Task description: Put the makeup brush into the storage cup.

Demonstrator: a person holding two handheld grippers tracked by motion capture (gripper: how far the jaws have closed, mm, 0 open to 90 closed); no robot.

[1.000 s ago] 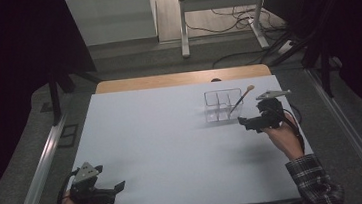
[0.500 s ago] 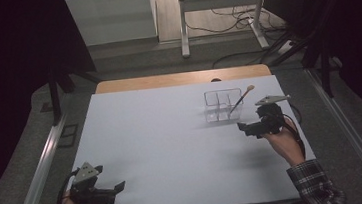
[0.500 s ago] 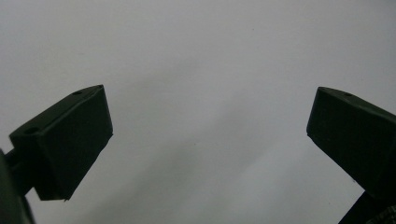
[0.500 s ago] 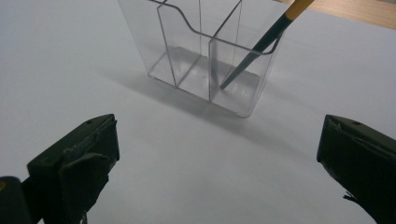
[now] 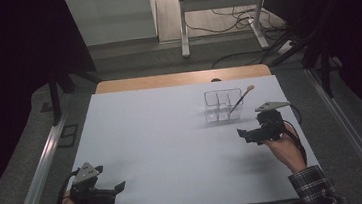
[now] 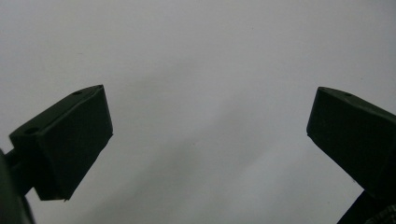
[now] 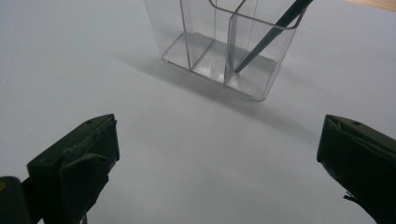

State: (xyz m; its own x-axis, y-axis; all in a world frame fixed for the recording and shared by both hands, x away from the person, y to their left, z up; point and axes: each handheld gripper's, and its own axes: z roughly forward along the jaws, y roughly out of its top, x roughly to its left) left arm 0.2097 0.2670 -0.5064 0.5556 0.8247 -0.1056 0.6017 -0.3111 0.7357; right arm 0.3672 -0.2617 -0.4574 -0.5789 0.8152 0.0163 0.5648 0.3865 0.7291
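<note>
Clear divided organizer (image 5: 223, 106) is standing on the white bench (image 5: 173, 143), far right; a dark brush (image 5: 241, 98), pale-tipped, is leaning in what looks like its right-hand compartment. Right gripper (image 5: 245, 135) is hovering just before it, fingers (image 7: 74, 163) wide apart, empty. Left gripper (image 5: 119, 187) is sitting at the near-left edge, fingers (image 6: 65, 140) also apart.

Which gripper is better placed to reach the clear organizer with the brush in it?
Right. The right gripper hangs open just in front of the clear organizer holding the brush; the left gripper sits open at the table's near left corner, far away.
</note>
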